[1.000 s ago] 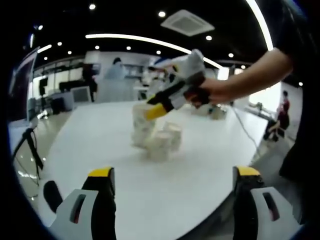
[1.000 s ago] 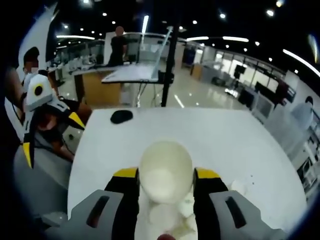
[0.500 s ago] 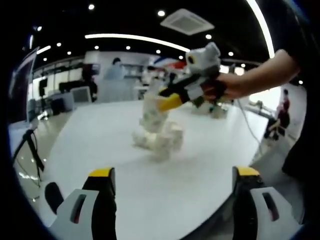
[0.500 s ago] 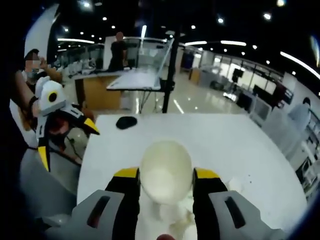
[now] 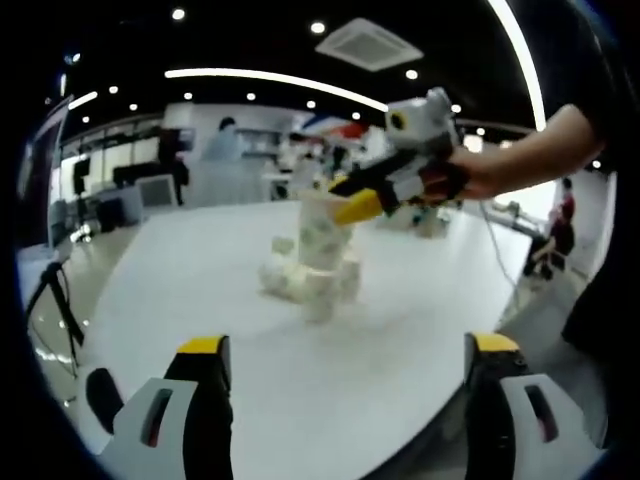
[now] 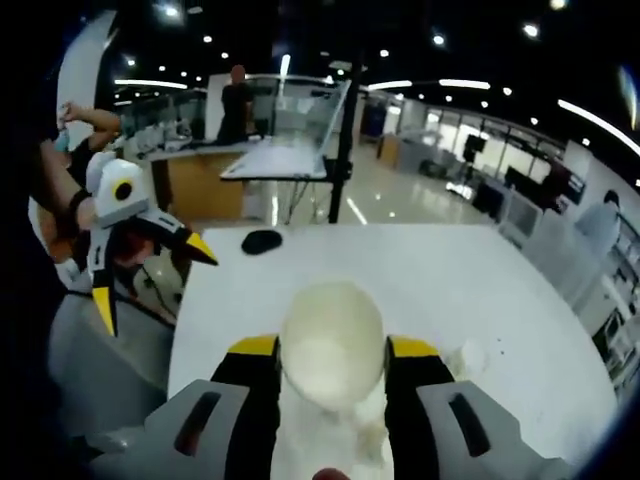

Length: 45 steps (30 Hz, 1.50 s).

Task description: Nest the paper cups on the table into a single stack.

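Loose white paper cups (image 5: 305,283) sit clustered at the middle of the round white table (image 5: 180,290). Just above them hangs a tall nested stack of cups (image 5: 322,230), gripped near its top by my right gripper (image 5: 346,196), which a hand holds from the right. In the right gripper view the stack's open mouth (image 6: 332,338) sits between the yellow-tipped jaws of the right gripper (image 6: 332,348), which are shut on it. One loose cup (image 6: 465,358) peeks out at the right. My left gripper (image 5: 345,352) hovers open over the near table edge, well short of the cups; it also appears as the left gripper (image 6: 150,275) with jaws spread.
A black mouse (image 6: 262,240) lies near the table's far edge in the right gripper view. A person's forearm (image 5: 520,145) reaches in from the right. A cable (image 5: 485,255) and small items (image 5: 435,222) lie on the far right. Desks and people stand beyond.
The right gripper has carried the cup stack up off the table and to the right, over the loose cups. The left gripper has stayed open at the near edge.
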Each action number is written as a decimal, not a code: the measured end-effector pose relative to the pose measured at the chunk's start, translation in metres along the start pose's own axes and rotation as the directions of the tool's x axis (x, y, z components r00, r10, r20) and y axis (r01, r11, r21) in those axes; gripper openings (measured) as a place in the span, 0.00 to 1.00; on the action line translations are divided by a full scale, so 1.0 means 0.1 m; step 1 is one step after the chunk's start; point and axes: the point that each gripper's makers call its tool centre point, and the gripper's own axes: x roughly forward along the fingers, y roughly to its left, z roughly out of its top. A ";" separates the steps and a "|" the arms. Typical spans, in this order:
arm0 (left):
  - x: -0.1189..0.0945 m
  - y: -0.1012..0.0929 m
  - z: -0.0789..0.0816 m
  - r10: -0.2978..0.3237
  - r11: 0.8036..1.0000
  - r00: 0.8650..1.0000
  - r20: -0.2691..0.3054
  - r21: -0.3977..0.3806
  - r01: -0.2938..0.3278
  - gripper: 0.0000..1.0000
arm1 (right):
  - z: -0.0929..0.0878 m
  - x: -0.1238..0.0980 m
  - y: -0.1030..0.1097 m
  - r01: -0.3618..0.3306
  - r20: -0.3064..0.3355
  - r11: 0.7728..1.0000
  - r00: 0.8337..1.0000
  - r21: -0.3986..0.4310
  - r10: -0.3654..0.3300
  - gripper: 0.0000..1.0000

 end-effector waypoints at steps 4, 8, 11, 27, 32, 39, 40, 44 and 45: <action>0.00 -0.01 0.00 -0.006 1.000 1.000 -0.004 0.002 0.006 0.97 | -0.06 -0.09 0.05 0.006 0.006 1.000 1.000 0.015 -0.006 0.37; 0.00 -0.03 0.01 -0.017 1.000 1.000 -0.010 0.012 0.017 0.98 | -0.17 -0.15 0.10 0.007 -0.007 1.000 1.000 0.027 -0.007 0.37; 0.00 -0.02 0.01 -0.019 1.000 1.000 -0.015 0.018 0.019 0.97 | -0.21 -0.18 0.13 0.012 -0.006 0.999 1.000 0.039 -0.012 0.37; 0.02 -0.05 0.03 -0.050 0.998 0.999 -0.022 0.037 0.051 0.97 | -0.47 -0.29 0.35 0.013 -0.034 0.996 0.999 0.087 -0.010 0.36; 0.01 -0.05 0.01 -0.051 0.998 0.998 -0.027 0.037 0.052 0.97 | -0.55 -0.29 0.41 0.014 -0.038 0.995 0.999 0.103 -0.010 0.36; 0.01 -0.06 0.00 -0.049 0.998 0.998 -0.029 0.034 0.050 0.97 | -0.68 -0.29 0.49 0.014 -0.050 0.992 0.999 0.128 -0.007 0.36; 0.01 -0.06 0.00 -0.049 0.998 0.998 -0.028 0.033 0.050 0.97 | -0.70 -0.29 0.49 0.015 -0.054 0.991 0.999 0.132 -0.008 0.36; 0.02 -0.07 0.00 -0.049 0.998 0.998 -0.030 0.033 0.050 0.97 | -0.77 -0.27 0.55 0.011 -0.061 0.989 0.998 0.148 -0.002 0.36; 0.02 -0.08 -0.01 -0.050 0.998 0.998 -0.031 0.031 0.051 0.97 | -0.79 -0.27 0.56 0.010 -0.064 0.989 0.998 0.146 0.000 0.36</action>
